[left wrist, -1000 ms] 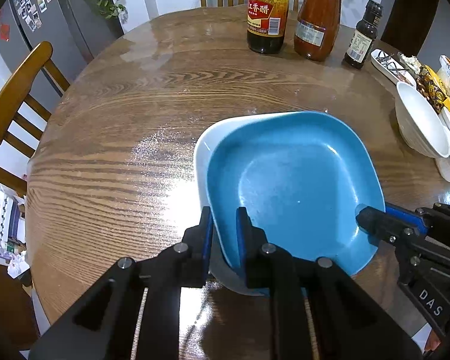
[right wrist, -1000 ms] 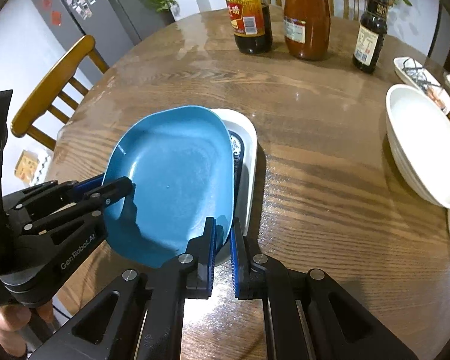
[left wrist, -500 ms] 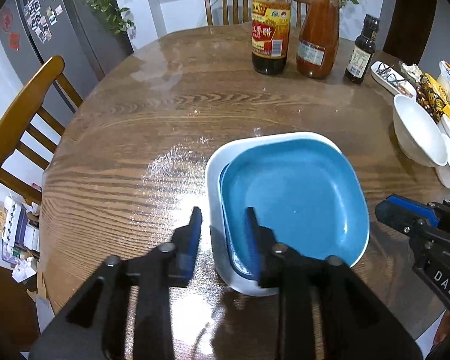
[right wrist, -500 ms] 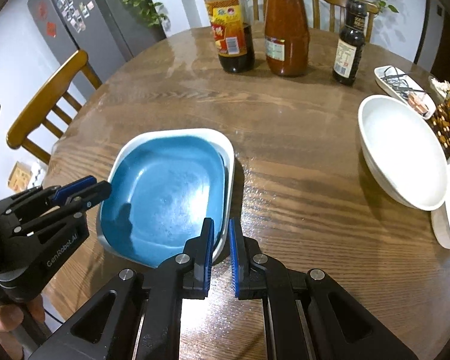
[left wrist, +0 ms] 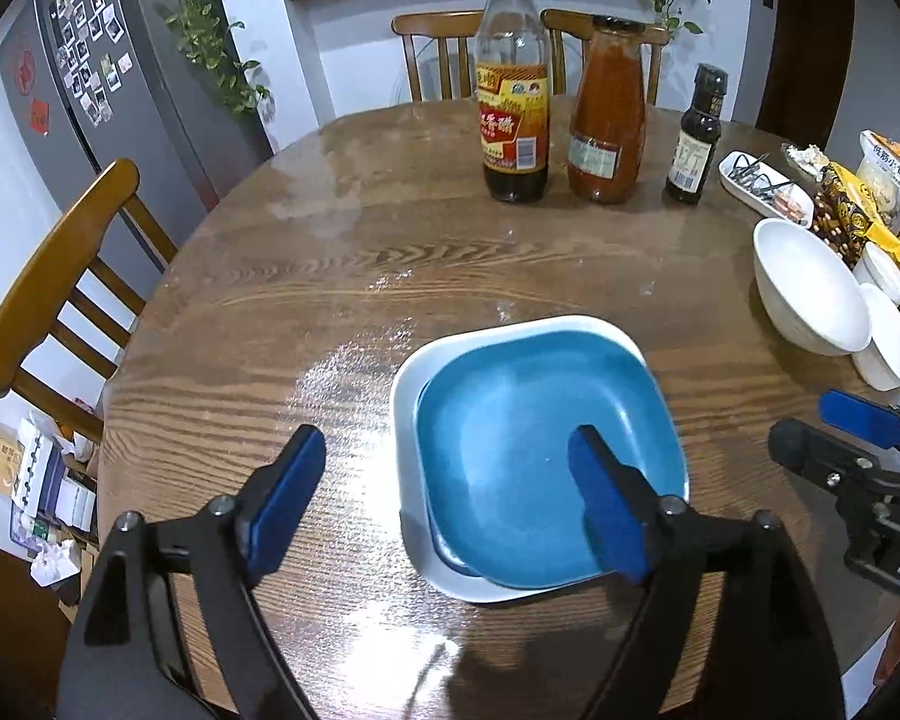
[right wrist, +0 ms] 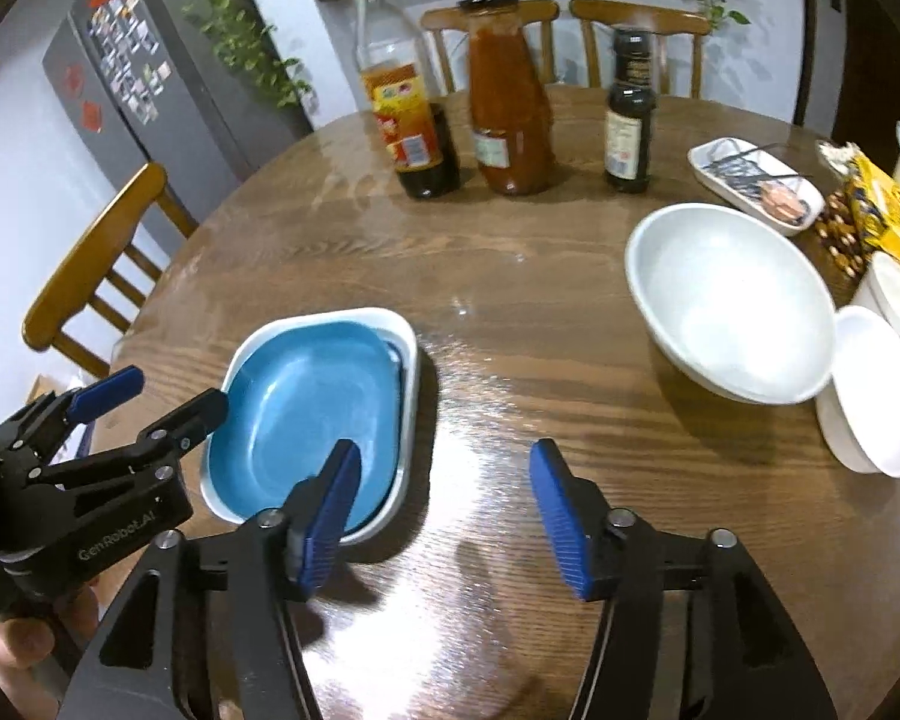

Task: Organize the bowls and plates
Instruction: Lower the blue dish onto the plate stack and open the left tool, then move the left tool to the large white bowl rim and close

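A blue square plate (left wrist: 540,450) lies nested in a white square plate (left wrist: 403,408) on the round wooden table (left wrist: 330,276); both also show in the right wrist view, blue plate (right wrist: 306,408) and white plate (right wrist: 411,372). My left gripper (left wrist: 444,498) is open and empty, raised above the stack's near edge. My right gripper (right wrist: 444,516) is open and empty, just right of the stack. A large white bowl (right wrist: 726,300) and a smaller white bowl (right wrist: 876,390) sit at the right.
Three bottles (left wrist: 513,114) stand at the far side of the table. A small white dish (right wrist: 756,183) and snack packets (right wrist: 882,210) lie at the far right. Wooden chairs (left wrist: 48,276) surround the table; a fridge (left wrist: 90,72) stands at the left.
Both grippers let go of the blue plate, which now rests flat in the white plate. Both opened wide and pulled back and up from the stack.
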Demonstrator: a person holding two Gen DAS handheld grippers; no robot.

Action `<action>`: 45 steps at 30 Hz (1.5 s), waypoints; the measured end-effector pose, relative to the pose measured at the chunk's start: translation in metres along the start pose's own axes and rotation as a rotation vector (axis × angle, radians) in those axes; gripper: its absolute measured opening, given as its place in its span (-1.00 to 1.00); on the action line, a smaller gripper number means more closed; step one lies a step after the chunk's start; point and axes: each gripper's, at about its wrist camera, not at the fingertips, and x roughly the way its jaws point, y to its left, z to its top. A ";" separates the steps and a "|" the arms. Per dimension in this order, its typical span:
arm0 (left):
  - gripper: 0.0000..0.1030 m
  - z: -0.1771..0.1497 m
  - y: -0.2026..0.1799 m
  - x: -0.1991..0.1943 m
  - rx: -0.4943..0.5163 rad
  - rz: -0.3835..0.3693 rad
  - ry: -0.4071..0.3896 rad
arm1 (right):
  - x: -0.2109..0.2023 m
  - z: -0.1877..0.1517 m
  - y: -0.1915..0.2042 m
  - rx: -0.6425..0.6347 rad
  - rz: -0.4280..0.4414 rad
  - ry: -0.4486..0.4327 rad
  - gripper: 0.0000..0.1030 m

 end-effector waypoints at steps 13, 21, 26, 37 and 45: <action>0.96 0.011 -0.045 0.003 0.048 -0.088 0.020 | -0.025 -0.009 -0.070 0.160 -0.054 -0.021 0.20; 0.96 0.027 -0.088 0.012 0.077 -0.213 0.067 | -0.042 -0.026 -0.135 0.328 -0.106 -0.019 0.21; 0.96 0.039 -0.117 0.014 0.096 -0.238 0.059 | -0.052 -0.032 -0.162 0.392 -0.113 -0.031 0.20; 0.93 0.078 -0.178 0.057 0.071 -0.305 0.114 | -0.044 -0.017 -0.189 0.448 -0.042 -0.037 0.21; 0.64 0.088 -0.198 0.090 0.075 -0.295 0.197 | -0.015 0.009 -0.185 0.495 0.059 -0.001 0.21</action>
